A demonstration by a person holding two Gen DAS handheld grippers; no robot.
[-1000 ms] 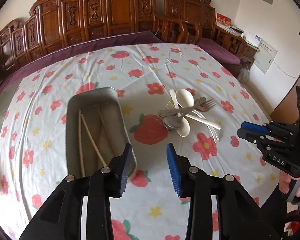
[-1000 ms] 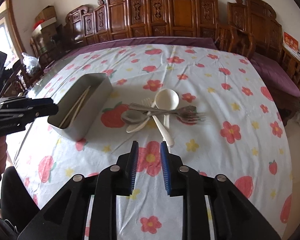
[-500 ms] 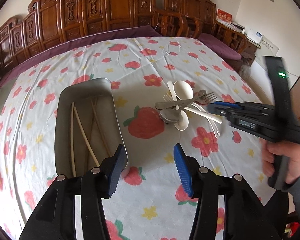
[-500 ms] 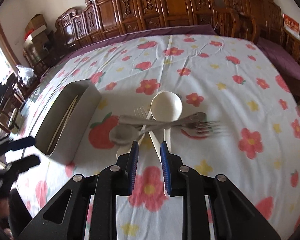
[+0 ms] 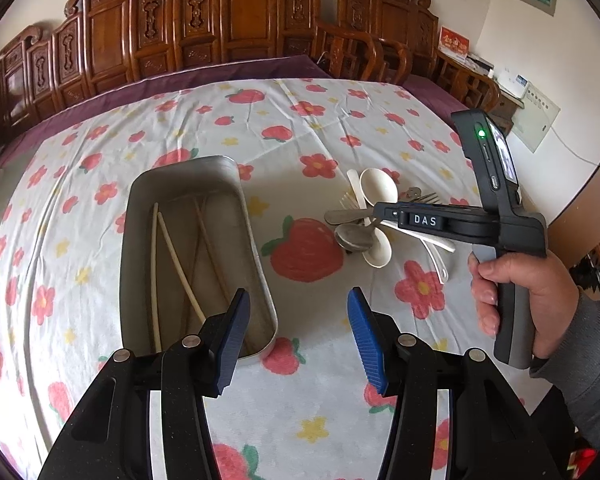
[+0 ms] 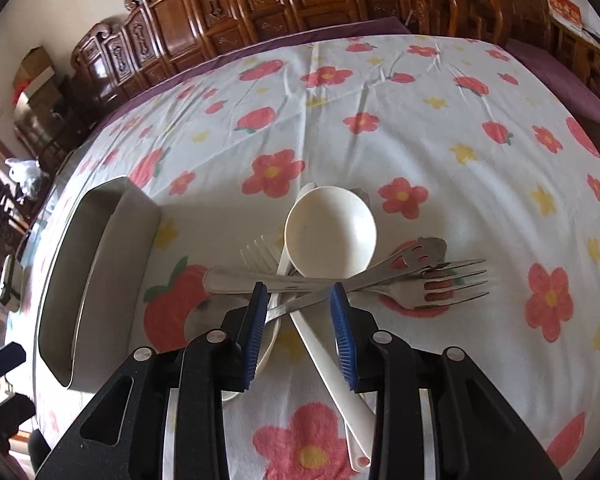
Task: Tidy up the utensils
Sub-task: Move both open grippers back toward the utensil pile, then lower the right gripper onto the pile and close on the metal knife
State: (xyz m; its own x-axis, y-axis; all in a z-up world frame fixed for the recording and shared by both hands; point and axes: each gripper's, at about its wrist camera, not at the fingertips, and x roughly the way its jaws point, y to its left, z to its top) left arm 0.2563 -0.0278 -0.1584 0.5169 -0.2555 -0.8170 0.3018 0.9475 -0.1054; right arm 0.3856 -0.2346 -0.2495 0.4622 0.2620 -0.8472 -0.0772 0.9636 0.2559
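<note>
The flowered surface fills both frames. The metal tray holding chopsticks sits centre-left. The utensil pile lies mid-frame between the right tongs, just opening, pads clear. The left tongs stand spread, empty.

The metal spoon's bowl lies partly hidden behind the right gripper.

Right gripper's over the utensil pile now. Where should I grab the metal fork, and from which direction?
Grip the metal fork on its flat handle, the bare stretch near the right gripper, coming from above with open jaws straddling it. The tines are wide, and the white ladle crowds the crossing.
</note>
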